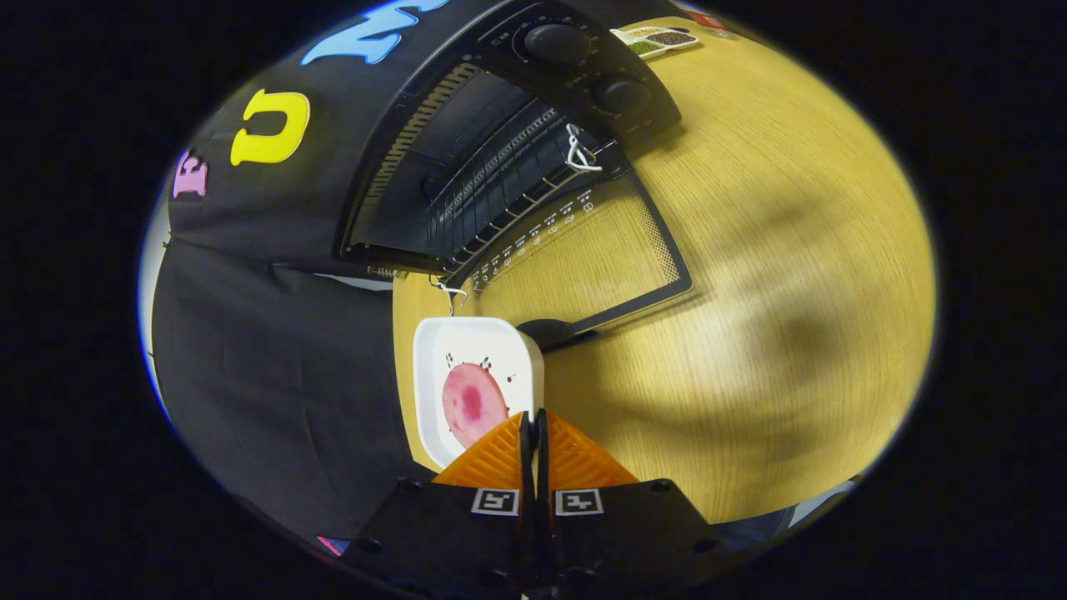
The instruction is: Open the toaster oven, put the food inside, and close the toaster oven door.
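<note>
The claw (533, 421) has its two orange fingers (492, 454) pressed together with hardly a slit between them, and I can't see anything caught there. The tips sit over the near edge of the white dish (442, 350); whether they pinch its rim or only hang above it I cannot tell, since the fingers hide that edge.

The dish sits on the wooden table (750, 333), right at the fingertips and running ahead of them and a little to the left. In it lies the food (471, 400), a round pink slice with a darker middle, close to the tips.

Beyond the dish the oven (467, 167) stands with its door (600, 258) folded flat down onto the table, the wood showing through the glass. The door's dark handle (550, 332) is just beside the far corner of the dish. The rack (500, 200) inside is bare. Two knobs (557, 42) sit on the panel at the oven's far side, and a small tray (658, 40) of something stands well beyond on the table.

So, to my eye, the opening is done and loading is the step in hand. The next move needs a sure hold on the dish rim, then a lift over the lowered door and onto the rack, kept level so the slice doesn't slide. Closing the door comes after.
</note>
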Motion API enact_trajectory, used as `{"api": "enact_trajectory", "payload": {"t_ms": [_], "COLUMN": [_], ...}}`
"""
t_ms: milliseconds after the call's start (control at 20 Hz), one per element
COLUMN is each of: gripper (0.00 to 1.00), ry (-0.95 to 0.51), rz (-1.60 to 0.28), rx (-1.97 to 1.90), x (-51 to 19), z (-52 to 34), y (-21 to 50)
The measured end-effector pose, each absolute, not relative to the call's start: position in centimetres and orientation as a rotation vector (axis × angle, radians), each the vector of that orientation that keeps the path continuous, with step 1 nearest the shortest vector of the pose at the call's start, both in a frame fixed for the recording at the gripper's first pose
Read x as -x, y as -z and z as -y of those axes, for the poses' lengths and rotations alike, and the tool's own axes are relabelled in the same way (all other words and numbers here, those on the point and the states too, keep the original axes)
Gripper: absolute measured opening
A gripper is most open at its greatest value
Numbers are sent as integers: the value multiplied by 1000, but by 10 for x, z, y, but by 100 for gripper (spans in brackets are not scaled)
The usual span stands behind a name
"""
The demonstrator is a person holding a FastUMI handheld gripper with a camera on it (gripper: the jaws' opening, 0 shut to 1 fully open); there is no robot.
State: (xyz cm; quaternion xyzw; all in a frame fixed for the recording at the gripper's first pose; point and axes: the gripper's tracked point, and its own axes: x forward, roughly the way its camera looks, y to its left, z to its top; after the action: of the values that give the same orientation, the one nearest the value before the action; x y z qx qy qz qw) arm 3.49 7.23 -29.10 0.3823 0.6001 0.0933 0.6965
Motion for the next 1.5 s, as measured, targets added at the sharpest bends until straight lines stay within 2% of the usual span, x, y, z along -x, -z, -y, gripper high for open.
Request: {"api": "enact_trajectory", "payload": {"t_ms": [350,900,1500], "gripper": [2,2,2], "ry": [-34,232,421], "rz": [-1165,-999,-785], "rx": [-1023,-1236,-1407], "x": [-82,-140,-196], "z": [-75,-73,-81], "y": [279,290,299]}}
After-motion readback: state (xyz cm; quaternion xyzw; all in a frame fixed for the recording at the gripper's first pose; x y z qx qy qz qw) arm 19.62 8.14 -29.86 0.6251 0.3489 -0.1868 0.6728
